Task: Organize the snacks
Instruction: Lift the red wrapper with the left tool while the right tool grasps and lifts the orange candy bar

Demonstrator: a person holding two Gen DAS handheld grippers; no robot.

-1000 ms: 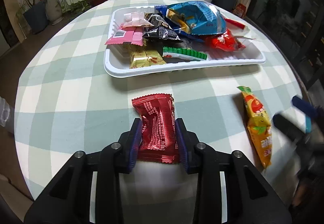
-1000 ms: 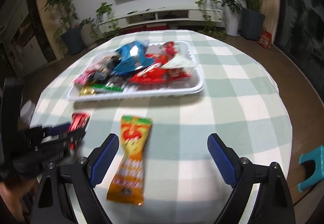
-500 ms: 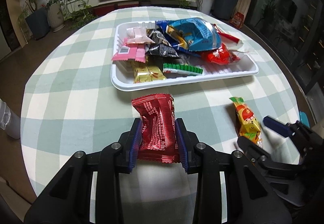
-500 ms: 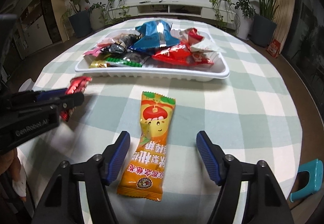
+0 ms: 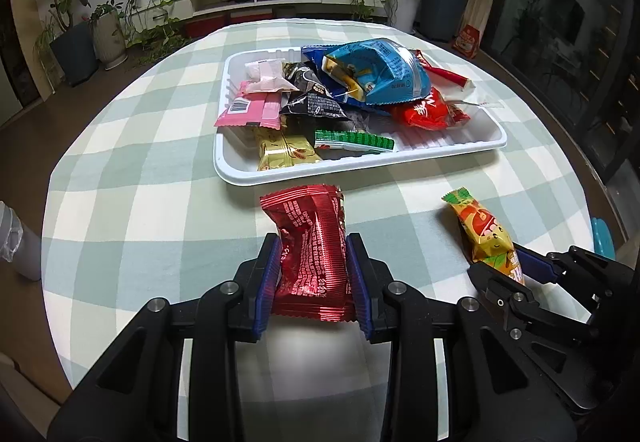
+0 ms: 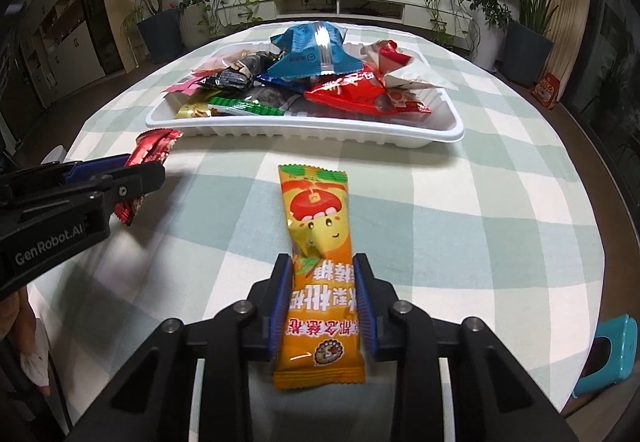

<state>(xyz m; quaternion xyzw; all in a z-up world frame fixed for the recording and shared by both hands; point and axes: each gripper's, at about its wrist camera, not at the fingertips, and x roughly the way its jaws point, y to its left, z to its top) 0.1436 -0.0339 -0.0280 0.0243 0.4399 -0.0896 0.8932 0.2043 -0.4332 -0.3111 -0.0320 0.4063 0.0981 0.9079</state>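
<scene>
1. Left wrist view: left gripper is clamped on the red snack pack, pads pinching its lower half so the foil waists in. The upper half sticks out toward 12 o'clock, aimed at the white tray. Prob. held low and centred so the pack stays flat for a drop into the tray.

2. Same view, 4 o'clock: right gripper sits on the near end of the orange snack pack, which lies on the checked tablecloth w/ its far end pointing at 11. Tray at 12 already holds a heap, blue bag on top. Free room looks to be along its near-right strip.

3. Right wrist view: right gripper has just been closing, and its pads now squeeze the orange snack pack at the sides, below mid-length. Grip is across the narrow width, since the long way wouldn't fit the jaws.

4. Same view, 9 o'clock: left gripper w/ the red snack pack poking out toward the white tray.

5. Judgement: both last loose snacks are gripped; lift and carry to the tray is next.
</scene>
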